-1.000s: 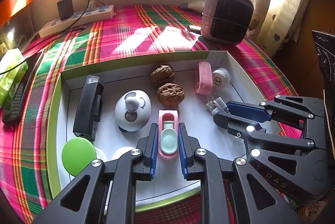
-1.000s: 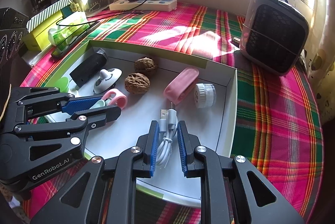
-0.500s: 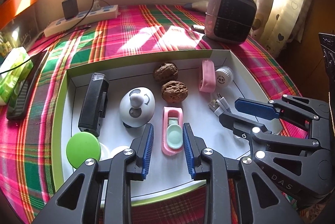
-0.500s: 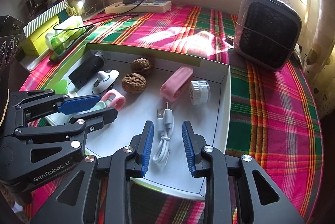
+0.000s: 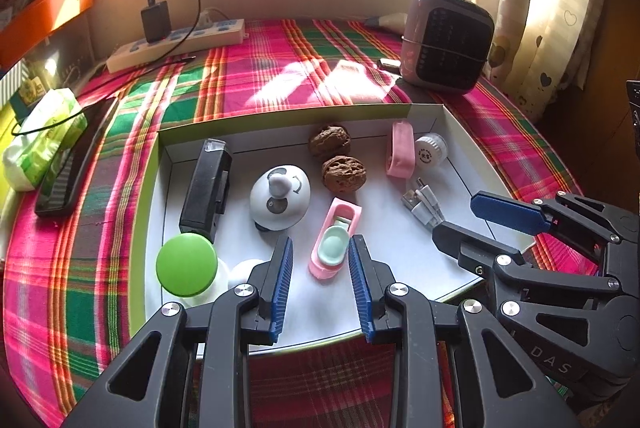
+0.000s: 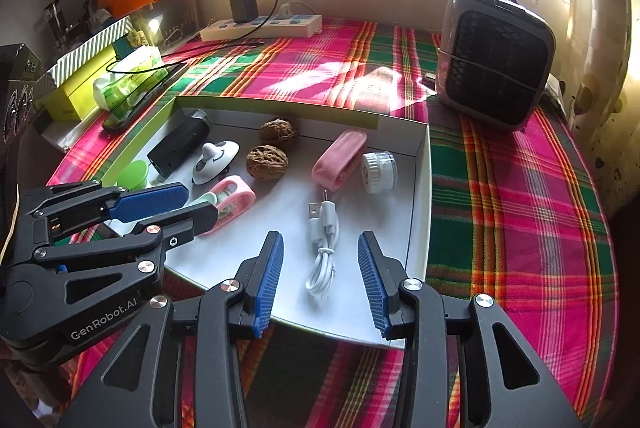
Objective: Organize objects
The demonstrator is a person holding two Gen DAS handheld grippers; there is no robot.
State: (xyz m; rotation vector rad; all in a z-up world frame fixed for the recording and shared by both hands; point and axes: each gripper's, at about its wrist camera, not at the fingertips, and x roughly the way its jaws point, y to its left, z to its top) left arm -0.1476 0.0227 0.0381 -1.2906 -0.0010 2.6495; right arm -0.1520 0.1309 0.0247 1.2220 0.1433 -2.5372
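A white box tray with a green rim (image 5: 400, 260) holds the objects. A pink toy with a mint-green inset (image 5: 335, 224) lies on the tray floor between the jaws of my left gripper (image 5: 320, 243). The jaws are parted and the blue pads stand clear of it. My right gripper (image 6: 321, 237) straddles a coiled white USB cable (image 6: 320, 274). Its jaws are opening and its pads are off the cable. Each gripper shows in the other's view: the right gripper (image 5: 456, 215) and the left gripper (image 6: 199, 203). Two walnuts (image 5: 344, 174) lie mid-tray.
Also in the tray are a pink clip (image 5: 400, 150), a small white jar (image 5: 430, 150), a black device (image 5: 206, 188), a white round gadget (image 5: 280, 198) and a green lid (image 5: 186, 264). On the plaid cloth stand a fan heater (image 5: 448, 40), a power strip (image 5: 176, 42) and a phone (image 5: 74, 164).
Both grippers have let go. The left jaws came off the pink toy and the right jaws off the cable, which now lie loose on the tray floor. Both grippers have drawn back slightly.
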